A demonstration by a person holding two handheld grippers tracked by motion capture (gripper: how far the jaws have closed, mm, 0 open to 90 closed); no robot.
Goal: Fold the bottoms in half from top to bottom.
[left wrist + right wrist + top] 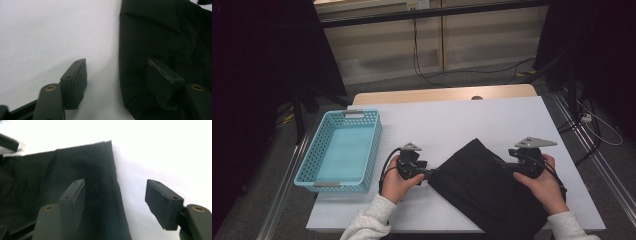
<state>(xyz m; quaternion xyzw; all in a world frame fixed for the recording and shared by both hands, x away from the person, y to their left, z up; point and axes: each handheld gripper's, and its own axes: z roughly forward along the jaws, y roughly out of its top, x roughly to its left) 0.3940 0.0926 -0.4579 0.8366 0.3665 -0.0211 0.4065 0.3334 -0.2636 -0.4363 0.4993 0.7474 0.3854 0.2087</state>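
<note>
A folded black cloth (484,185) lies on the white table (462,117), near its front edge. My left gripper (428,170) is at the cloth's left corner. In the left gripper view this gripper (117,75) is open, one jaw over bare table and the other over the cloth (162,37), whose edge lies flat between them. My right gripper (507,165) sits at the cloth's right side. In the right gripper view it (116,195) is open too, straddling the hem of the cloth (62,175) without pressing on it.
A turquoise plastic basket (314,150) stands on the table's left side with nothing in it. Bare white tabletop stretches behind the cloth to the far edge. Cables lie on the floor beyond the table.
</note>
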